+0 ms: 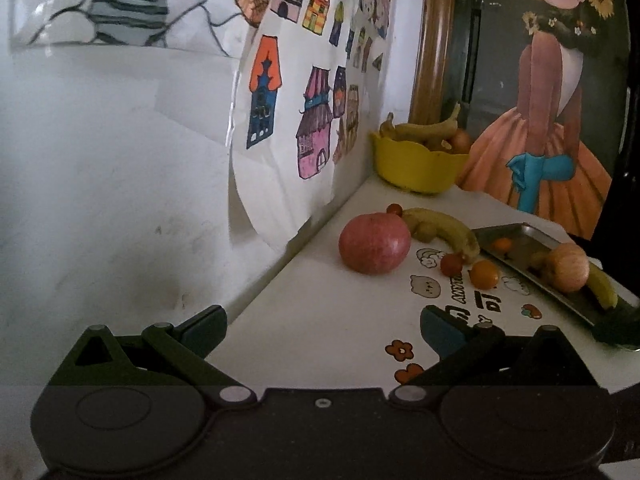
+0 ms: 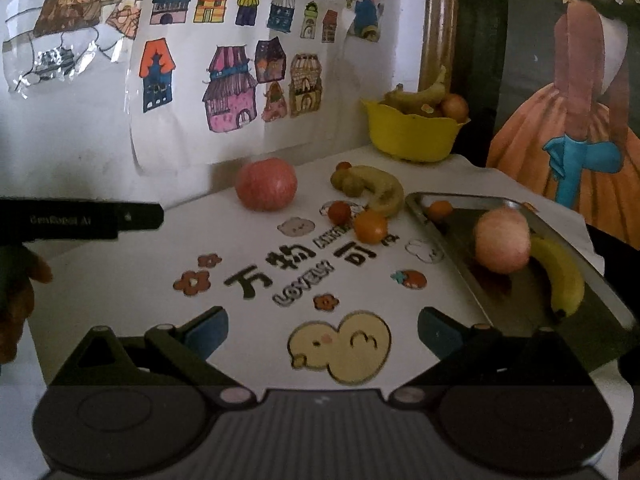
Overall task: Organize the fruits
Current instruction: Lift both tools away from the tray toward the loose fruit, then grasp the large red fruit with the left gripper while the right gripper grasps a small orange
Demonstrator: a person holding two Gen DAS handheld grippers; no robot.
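A red apple (image 1: 375,244) (image 2: 266,185) lies on the white table near the wall. Beside it are a brownish banana (image 1: 442,230) (image 2: 372,186), a small red fruit (image 1: 451,264) (image 2: 339,212) and a small orange fruit (image 1: 484,274) (image 2: 370,226). The metal tray (image 1: 520,248) (image 2: 460,216) holds a pale apple (image 1: 568,267) (image 2: 502,240), a yellow banana (image 1: 602,286) (image 2: 560,274) and a small orange fruit (image 1: 501,244) (image 2: 439,209). My left gripper (image 1: 324,330) is open and empty, short of the red apple. My right gripper (image 2: 322,330) is open and empty over the printed table top.
A yellow bowl (image 1: 416,164) (image 2: 412,134) with bananas and round fruit stands at the back by a wooden post. Drawings hang on the wall at the left. A poster leans behind the tray. The other gripper's dark body (image 2: 80,220) and a hand (image 2: 20,300) show at the left.
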